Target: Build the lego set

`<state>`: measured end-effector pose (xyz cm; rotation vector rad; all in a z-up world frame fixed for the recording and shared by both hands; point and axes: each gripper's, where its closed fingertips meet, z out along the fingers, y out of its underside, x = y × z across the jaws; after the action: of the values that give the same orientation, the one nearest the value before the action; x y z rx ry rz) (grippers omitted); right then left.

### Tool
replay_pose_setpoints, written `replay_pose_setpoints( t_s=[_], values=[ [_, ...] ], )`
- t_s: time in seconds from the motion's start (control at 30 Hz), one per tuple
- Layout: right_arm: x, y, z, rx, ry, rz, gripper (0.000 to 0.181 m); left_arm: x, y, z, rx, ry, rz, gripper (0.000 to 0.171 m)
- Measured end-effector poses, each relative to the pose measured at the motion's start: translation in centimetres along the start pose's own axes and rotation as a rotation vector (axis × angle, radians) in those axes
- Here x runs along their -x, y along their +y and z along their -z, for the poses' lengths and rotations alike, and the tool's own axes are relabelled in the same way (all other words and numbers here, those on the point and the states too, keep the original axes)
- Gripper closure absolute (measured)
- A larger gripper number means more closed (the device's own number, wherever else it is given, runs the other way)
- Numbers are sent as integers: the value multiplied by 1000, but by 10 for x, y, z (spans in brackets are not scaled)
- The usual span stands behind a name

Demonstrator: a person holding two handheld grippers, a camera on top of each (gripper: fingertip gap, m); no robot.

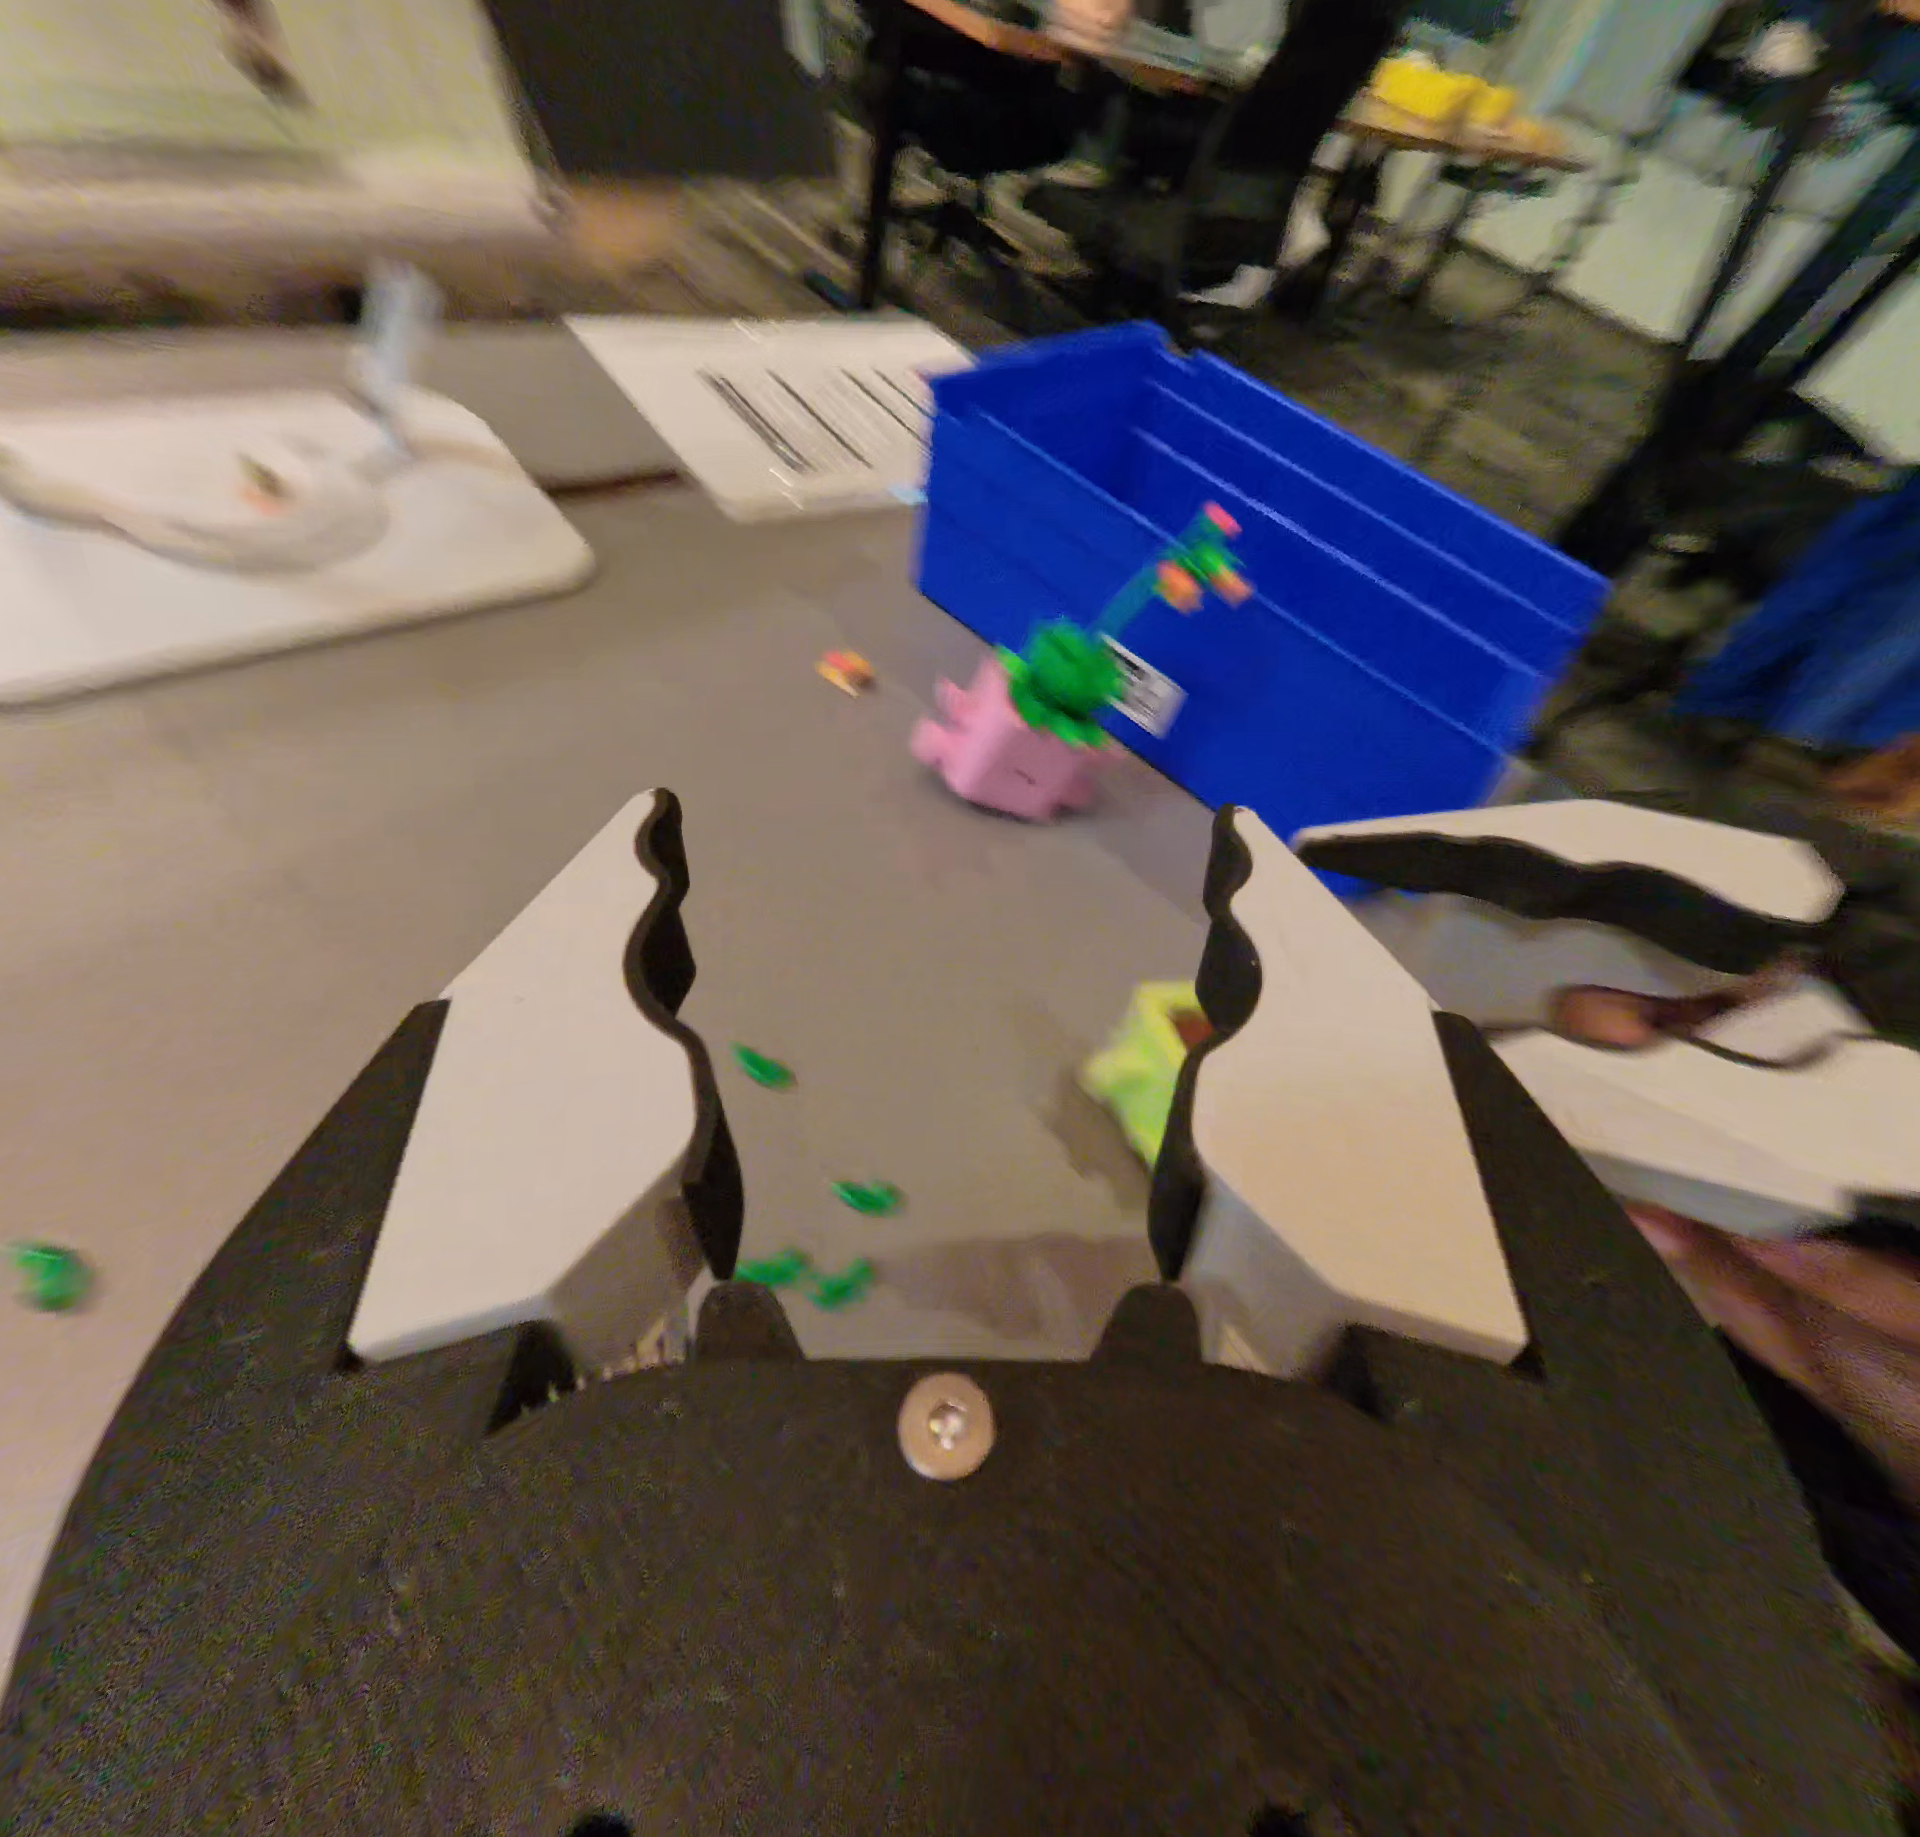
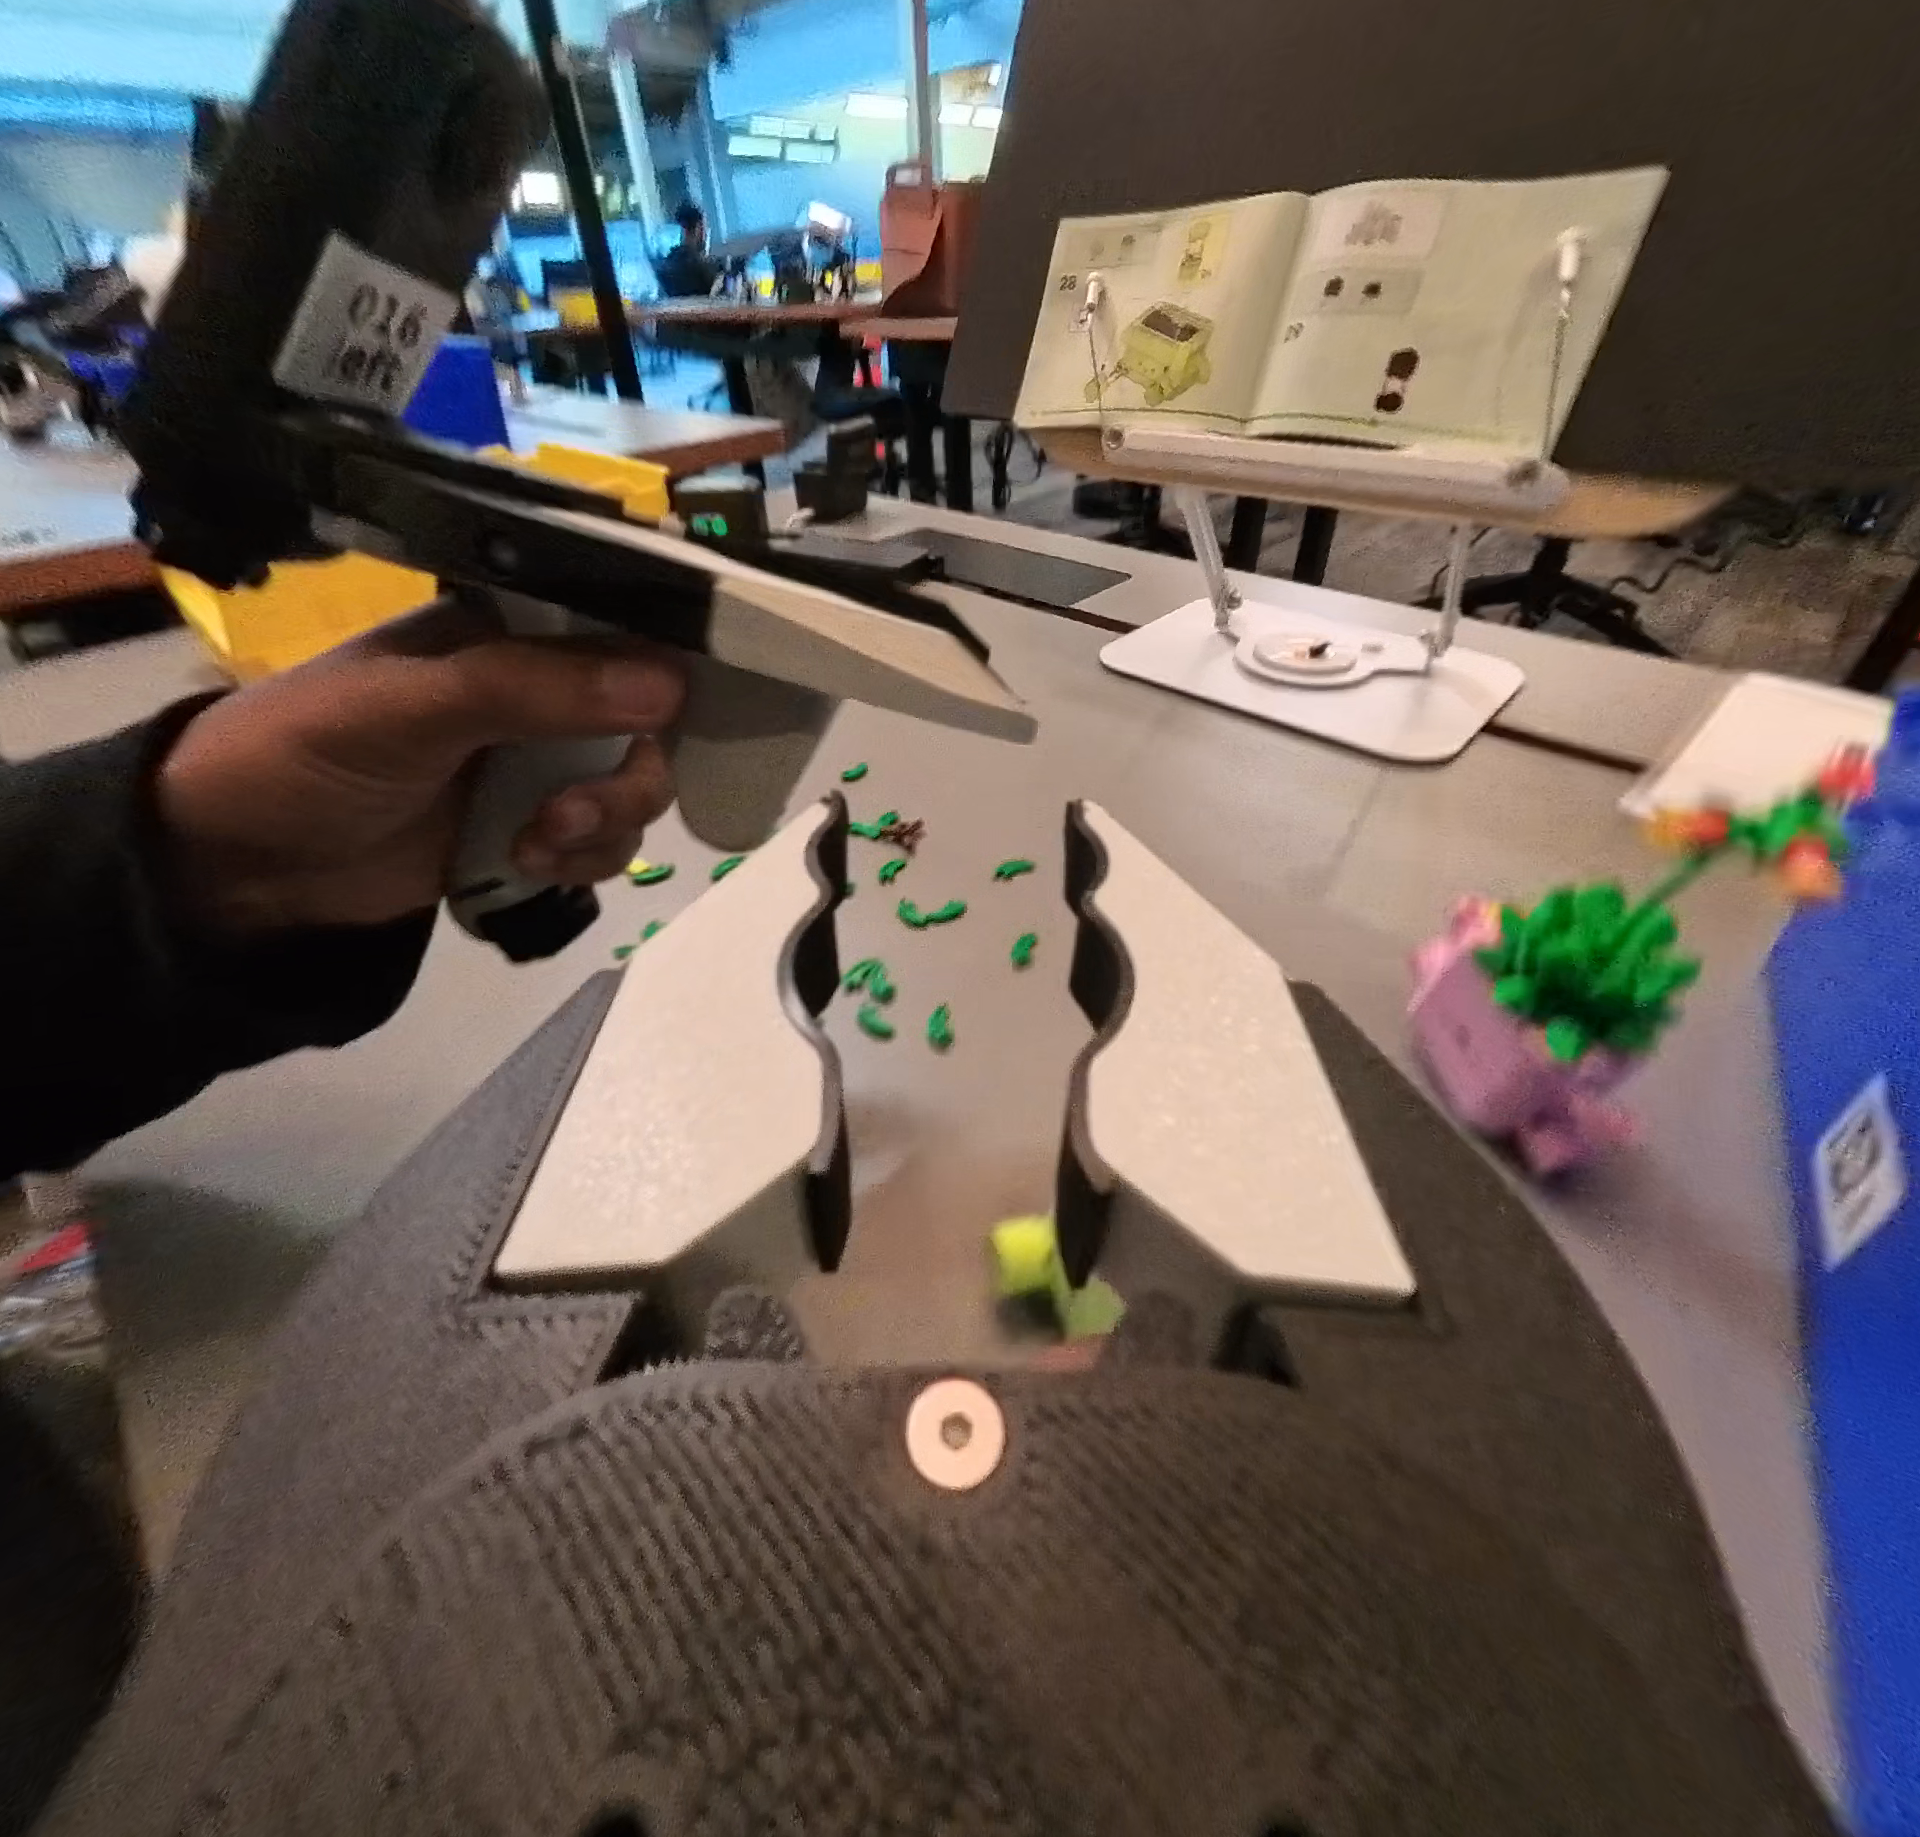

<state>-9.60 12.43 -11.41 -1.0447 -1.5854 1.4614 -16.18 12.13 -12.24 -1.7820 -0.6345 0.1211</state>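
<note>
My left gripper (image 1: 945,811) is open and empty above the grey table. Loose green leaf pieces (image 1: 868,1195) lie below its jaws. A lime-green lego pot (image 1: 1132,1070) sits partly hidden behind its right finger. A pink pot with a green plant and red flowers (image 1: 1003,738) stands ahead. My right gripper (image 2: 954,811) is open and empty, low over the table, with the lime-green pot (image 2: 1023,1257) on the table below its jaws. Green leaves (image 2: 925,914) are scattered ahead of it. The pink pot (image 2: 1527,1049) is to its right. The left gripper (image 2: 997,707) hovers at upper left.
A blue bin (image 1: 1247,582) stands behind the pink pot and shows at the right edge (image 2: 1849,1164). An open instruction booklet (image 2: 1330,312) rests on a white stand (image 2: 1320,665) at the back. A small red-yellow piece (image 1: 847,670) lies near the pink pot. A white sheet (image 1: 790,405) lies farther back. The small red-yellow piece (image 1: 847,670) is about equally far from each gripper, around 25 centimetres.
</note>
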Motion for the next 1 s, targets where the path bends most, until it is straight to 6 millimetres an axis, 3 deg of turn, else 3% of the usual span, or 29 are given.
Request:
replay_pose_setpoints(
  t_s=[0.07, 0.13, 0.2, 0.23, 0.3, 0.37, 0.43, 0.57, 0.67, 0.83, 0.9, 0.97, 1.0],
  values=[
    [-13, -36, -26, -17, -15, 96, 137, 36, -41, -10, -76, -130, -75, 71],
    [-20, -96, -45, -177, -56, 193, 142, 75, -81, -22, -139, -247, -116, 71],
    [-36, -157, -60, -345, -38, 230, 158, 106, -112, -40, -170, -301, -118, 71],
    [-50, -178, -72, -382, -4, 240, 160, 120, -125, -50, -186, -324, -120, 71],
    [-90, -196, -107, -349, 121, 254, 159, 147, -143, -71, -196, -389, -138, 71],
    [-130, -186, -147, -233, 222, 204, 154, 165, -152, -92, -185, -430, -157, 71],
    [-163, -161, -180, -104, 277, 133, 139, 174, -152, -112, -142, -444, -166, 71],
    [-206, -111, -214, 52, 365, 85, 134, 193, -156, -136, -119, -568, -270, 69],
    [-225, -88, -226, 99, 401, 105, 135, 205, -154, -147, -106, -654, -329, 67],
    [-238, -66, -243, 131, 389, 103, 139, 214, -154, -145, -157, -742, -397, 80],
    [-239, -61, -247, 133, 381, 118, 150, 214, -154, -144, -172, -740, -396, 81],
    [-242, -58, -247, 132, 391, 128, 178, 215, -154, -144, -179, -740, -400, 82],
    [-243, -58, -246, 123, 397, 128, 181, 215, -154, -144, -185, -740, -399, 83]
  ],
)
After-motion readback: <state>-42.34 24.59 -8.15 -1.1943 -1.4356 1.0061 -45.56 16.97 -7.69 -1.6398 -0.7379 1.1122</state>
